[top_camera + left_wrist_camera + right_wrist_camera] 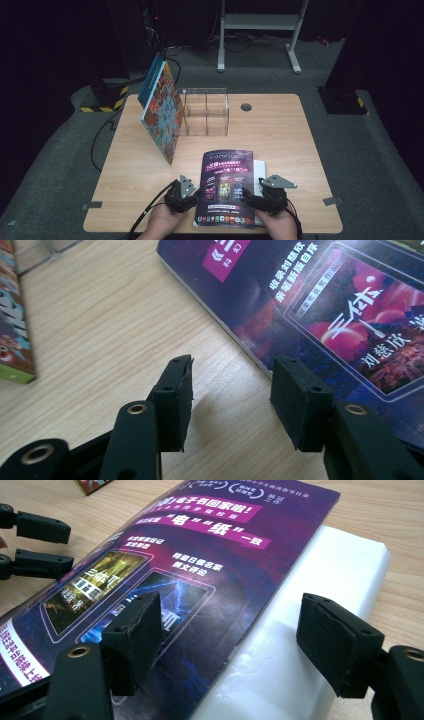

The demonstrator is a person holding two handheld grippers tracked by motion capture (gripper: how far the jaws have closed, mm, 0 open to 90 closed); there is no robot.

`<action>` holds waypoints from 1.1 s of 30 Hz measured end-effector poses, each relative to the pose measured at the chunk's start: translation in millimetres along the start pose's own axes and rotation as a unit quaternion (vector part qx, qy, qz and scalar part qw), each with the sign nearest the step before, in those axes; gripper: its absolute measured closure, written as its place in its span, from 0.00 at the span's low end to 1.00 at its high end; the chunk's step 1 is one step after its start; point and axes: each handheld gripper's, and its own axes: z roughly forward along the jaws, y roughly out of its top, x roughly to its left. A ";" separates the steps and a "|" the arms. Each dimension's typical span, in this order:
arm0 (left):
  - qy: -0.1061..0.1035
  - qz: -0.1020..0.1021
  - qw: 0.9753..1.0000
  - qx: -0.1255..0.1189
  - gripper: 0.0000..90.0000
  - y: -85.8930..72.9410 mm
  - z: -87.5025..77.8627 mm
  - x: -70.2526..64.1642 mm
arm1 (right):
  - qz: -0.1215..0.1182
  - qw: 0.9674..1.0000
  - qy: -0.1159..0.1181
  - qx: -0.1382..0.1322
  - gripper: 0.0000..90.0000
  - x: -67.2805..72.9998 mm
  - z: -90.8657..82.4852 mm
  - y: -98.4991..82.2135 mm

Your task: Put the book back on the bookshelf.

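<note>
Wooden table (280,135) is ringed by dark room; magazine (227,187) is flanked by left gripper (192,192) and right gripper (255,195), jaws apart, nothing held.

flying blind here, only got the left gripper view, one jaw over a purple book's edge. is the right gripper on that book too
Observer: The right gripper straddles the purple book's other long edge, jaws open.
Operator: anything under the book
Observer: Yes, a white book lies beneath it, jutting out on the right.
Operator: whats further back on the table
Observer: A clear rack with a colourful book leaning on its left side.
</note>
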 end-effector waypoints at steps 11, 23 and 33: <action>-0.008 0.012 1.000 0.001 0.57 9.6 7.1 -8.9 | 0.001 1.000 -0.007 -0.002 0.29 -3.4 -2.5 0.0; -0.020 0.007 1.000 -0.020 0.59 16.7 12.1 -12.7 | 0.010 1.000 -0.015 -0.007 0.28 -11.8 -5.0 -1.9; 0.013 0.012 1.000 -0.010 0.55 6.3 6.6 -8.8 | 0.012 1.000 -0.020 -0.007 0.29 -15.1 -7.5 -1.9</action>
